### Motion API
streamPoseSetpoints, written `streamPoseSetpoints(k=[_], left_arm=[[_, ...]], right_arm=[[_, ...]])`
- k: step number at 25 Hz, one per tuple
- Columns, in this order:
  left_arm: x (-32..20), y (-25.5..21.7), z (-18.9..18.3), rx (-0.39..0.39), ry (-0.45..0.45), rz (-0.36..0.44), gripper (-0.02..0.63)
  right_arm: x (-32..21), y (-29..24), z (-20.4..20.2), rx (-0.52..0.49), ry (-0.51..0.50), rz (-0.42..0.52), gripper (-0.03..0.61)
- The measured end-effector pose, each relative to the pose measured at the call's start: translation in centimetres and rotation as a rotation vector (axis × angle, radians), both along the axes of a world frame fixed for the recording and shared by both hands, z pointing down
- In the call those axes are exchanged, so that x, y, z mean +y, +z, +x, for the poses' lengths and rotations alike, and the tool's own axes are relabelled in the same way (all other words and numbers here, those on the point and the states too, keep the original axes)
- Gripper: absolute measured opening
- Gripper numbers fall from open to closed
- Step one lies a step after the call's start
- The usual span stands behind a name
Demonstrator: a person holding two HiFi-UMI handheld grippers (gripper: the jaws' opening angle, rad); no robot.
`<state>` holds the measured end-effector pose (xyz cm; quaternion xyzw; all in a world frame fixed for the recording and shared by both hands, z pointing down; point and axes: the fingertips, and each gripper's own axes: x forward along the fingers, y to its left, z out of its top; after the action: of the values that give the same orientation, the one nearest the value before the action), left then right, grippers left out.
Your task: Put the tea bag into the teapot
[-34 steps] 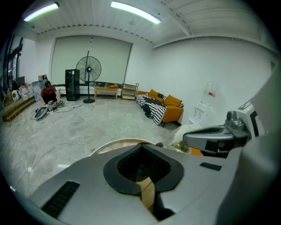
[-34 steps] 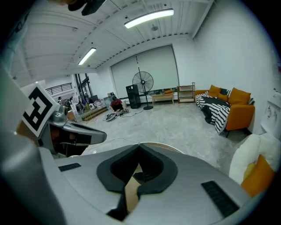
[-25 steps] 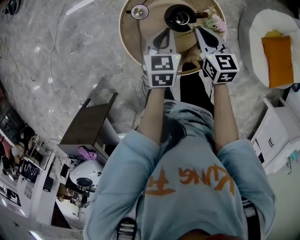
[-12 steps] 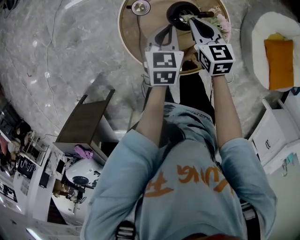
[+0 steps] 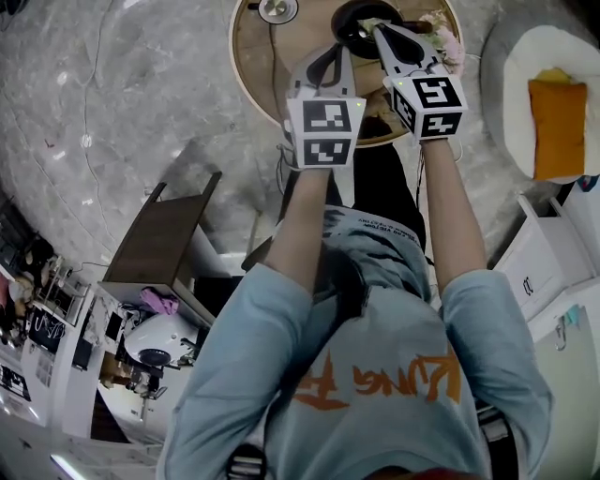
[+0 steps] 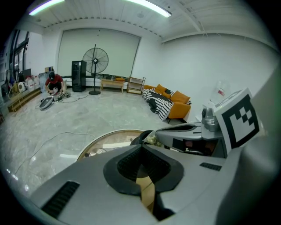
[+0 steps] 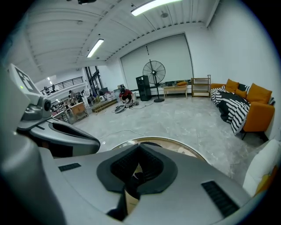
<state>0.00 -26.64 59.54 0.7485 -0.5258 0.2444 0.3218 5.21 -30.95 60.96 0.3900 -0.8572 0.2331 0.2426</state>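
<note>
A large hall with a pale marbled floor surrounds a round wooden table (image 5: 255, 66), which sits at the top of the head view. The black teapot (image 5: 347, 19) stands near the table's far edge. Its lid (image 5: 274, 9) lies apart from it, toward the left edge, so the mouth is open for loading. A small bunch of flowers (image 5: 439, 36) sits by the right edge.

The right gripper (image 5: 377, 30) reaches over the teapot's mouth with its jaws pressed together. A pale scrap at their tip looks like the tea bag (image 5: 367, 23), pinched there so it can hang above the opening before release. It does not look to be inside the pot yet.

The left gripper (image 5: 325, 58) hovers over the table's near side, just beside the right one. Its jaws are together on nothing, and it is probably parked there to stay out of the way.
</note>
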Motion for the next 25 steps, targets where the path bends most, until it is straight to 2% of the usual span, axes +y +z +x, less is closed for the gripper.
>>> streamPoseSetpoints(k=[6, 13, 16, 21, 25], left_arm=[[-0.1, 0.5, -0.2, -0.004, 0.001, -0.009, 0.026], [-0.2, 0.5, 0.0, -0.007, 0.009, -0.007, 0.026], [-0.2, 0.3, -0.3, -0.004, 0.003, -0.003, 0.026], [-0.6, -1.6, -1.1, 0.007, -0.034, 0.018, 0.026], [-1.4, -3.6, -1.5, 0.027, -0.065, 0.053, 0.026]], right_arm=[[-0.3, 1.0, 0.1, 0.028, 0.012, -0.009, 0.023], [0.0, 1.0, 0.1, 0.036, -0.004, -0.018, 0.151], [0.1, 0.2, 0.2, 0.031, 0.002, -0.009, 0.170], [0.6, -2.6, 1.9, 0.007, 0.088, 0.006, 0.169], [0.7, -4.9, 4.1, -0.028, 0.190, 0.020, 0.099]])
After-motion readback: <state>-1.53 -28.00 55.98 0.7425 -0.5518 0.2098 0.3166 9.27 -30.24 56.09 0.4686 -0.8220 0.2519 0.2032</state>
